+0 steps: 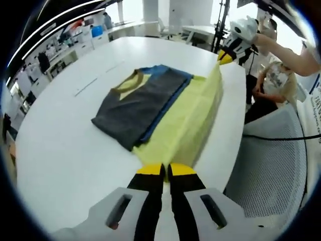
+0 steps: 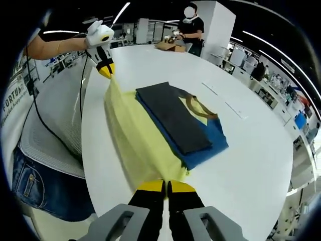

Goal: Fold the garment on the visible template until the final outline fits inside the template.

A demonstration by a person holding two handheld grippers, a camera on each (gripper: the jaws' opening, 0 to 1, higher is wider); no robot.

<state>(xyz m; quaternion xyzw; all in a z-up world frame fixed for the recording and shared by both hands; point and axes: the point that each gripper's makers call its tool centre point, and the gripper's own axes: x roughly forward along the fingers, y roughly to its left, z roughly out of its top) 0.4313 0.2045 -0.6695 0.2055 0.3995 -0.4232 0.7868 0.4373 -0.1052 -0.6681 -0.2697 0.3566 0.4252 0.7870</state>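
Note:
A garment lies on the white table (image 1: 60, 150). Its dark grey panel (image 1: 135, 108) is folded over a blue layer (image 1: 168, 100), with a tan neckline (image 1: 128, 84) showing. A yellow part (image 1: 185, 120) is stretched taut between both grippers along the table's near edge. My left gripper (image 1: 165, 169) is shut on one end of it; the right gripper (image 1: 225, 56) holds the far end. In the right gripper view the grey panel (image 2: 173, 115), blue layer (image 2: 210, 143) and yellow part (image 2: 138, 140) run from my right gripper (image 2: 165, 187) up to the left gripper (image 2: 105, 68). Thin marks (image 2: 215, 90) line the table (image 2: 251, 165).
A white mesh chair (image 1: 276, 165) (image 2: 55, 135) stands by the table edge beside the person in jeans (image 2: 30, 186). A black cable (image 1: 281, 136) crosses it. At the far end a person in black (image 2: 193, 30) stands by a cardboard box (image 2: 168, 46).

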